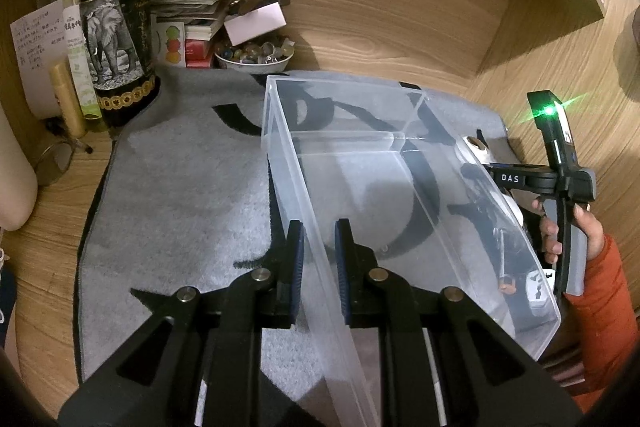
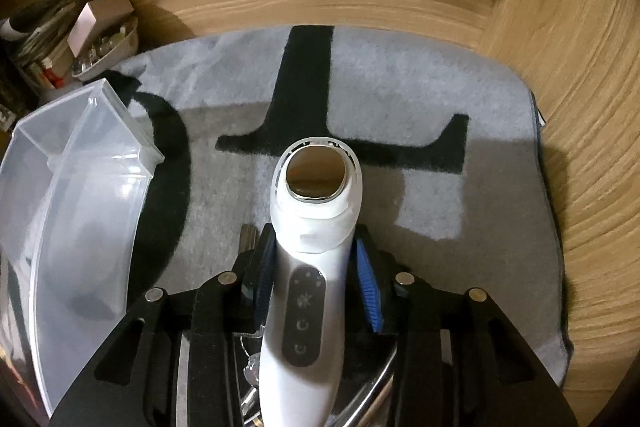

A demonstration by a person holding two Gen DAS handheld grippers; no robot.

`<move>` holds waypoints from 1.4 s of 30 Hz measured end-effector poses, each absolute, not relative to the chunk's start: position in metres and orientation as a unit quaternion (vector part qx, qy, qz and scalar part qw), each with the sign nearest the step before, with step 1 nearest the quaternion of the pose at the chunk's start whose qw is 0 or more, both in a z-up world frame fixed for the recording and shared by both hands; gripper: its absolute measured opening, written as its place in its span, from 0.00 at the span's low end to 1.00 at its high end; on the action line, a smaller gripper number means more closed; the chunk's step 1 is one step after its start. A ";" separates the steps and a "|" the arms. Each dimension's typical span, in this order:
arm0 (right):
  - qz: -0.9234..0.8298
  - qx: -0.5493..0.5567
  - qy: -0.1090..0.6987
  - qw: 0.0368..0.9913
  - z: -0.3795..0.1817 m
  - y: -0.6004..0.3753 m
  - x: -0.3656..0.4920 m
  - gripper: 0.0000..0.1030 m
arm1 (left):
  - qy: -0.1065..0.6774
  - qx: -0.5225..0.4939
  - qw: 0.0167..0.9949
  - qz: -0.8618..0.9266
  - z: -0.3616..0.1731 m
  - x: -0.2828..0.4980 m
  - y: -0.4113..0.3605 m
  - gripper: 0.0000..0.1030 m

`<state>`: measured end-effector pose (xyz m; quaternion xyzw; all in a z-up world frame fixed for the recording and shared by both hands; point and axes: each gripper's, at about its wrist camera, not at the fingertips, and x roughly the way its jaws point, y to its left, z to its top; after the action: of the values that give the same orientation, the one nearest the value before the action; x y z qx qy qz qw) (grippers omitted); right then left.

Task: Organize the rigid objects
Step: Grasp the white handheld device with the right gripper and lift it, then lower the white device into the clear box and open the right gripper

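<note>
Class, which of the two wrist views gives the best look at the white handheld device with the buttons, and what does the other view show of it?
The right wrist view: the white handheld device fills its centre between the right gripper pads, buttons and round metal head clear. The left wrist view shows only its head, beyond the clear plastic box.

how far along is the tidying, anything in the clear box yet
Barely started. Nothing shows inside the clear box; what is visible through its walls lies outside it. In hand: the left gripper is shut on the box's near wall, steadying it, and the right gripper straddles the white handheld device on the grey mat; whether its pads press the device is unclear. Left: move the device into the box.
</note>
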<state>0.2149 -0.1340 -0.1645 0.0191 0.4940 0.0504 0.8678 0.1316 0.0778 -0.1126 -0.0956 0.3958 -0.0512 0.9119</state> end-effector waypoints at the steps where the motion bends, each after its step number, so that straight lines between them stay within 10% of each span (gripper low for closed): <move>1: 0.050 0.023 0.492 0.869 -0.164 -0.135 0.213 0.33 | 0.396 -0.094 0.912 -0.051 -0.113 0.132 0.078 0.15; 24: 0.094 0.020 0.281 0.955 -0.034 -0.096 0.110 0.32 | 0.387 -0.066 0.919 -0.040 -0.113 0.130 0.072 0.14; 42: 0.179 -0.040 0.327 0.927 -0.062 -0.005 0.120 0.32 | 0.374 -0.057 0.924 -0.050 -0.114 0.126 0.070 0.15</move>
<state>0.1197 -0.0051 -0.0617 -0.0404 0.3266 0.1791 0.9272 0.1258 0.0704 -0.1140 -0.0569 0.3743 -0.0505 0.9242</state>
